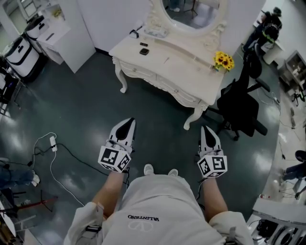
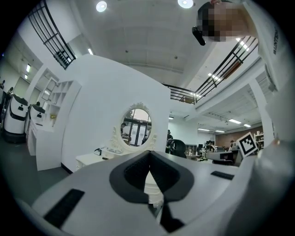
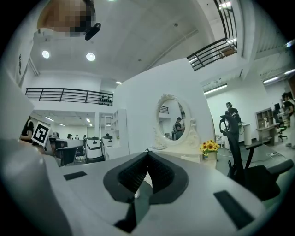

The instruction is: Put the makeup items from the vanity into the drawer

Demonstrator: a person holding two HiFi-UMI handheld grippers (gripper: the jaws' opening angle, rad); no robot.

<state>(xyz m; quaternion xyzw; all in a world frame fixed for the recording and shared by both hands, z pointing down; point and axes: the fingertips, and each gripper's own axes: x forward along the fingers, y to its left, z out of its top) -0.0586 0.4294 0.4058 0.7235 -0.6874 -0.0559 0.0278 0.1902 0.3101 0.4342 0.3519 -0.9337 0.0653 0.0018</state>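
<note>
Head view: left gripper (image 1: pixel 128 123) and right gripper (image 1: pixel 207 130) both closed, empty; makeup items (image 1: pixel 143 50) lie well ahead, left end of vanity (image 1: pixel 189 67), nearer left gripper.

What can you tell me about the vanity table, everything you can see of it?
The vanity is cream-white and looks like carved, painted wood, with a scalloped front edge and curved legs. It stands upright on the dark glossy floor, set at an angle. An oval mirror in an ornate frame rises from its back. On top lie a few small dark items near the left end and a bunch of sunflowers at the right end. A black office chair stands just beside its right end.
</note>
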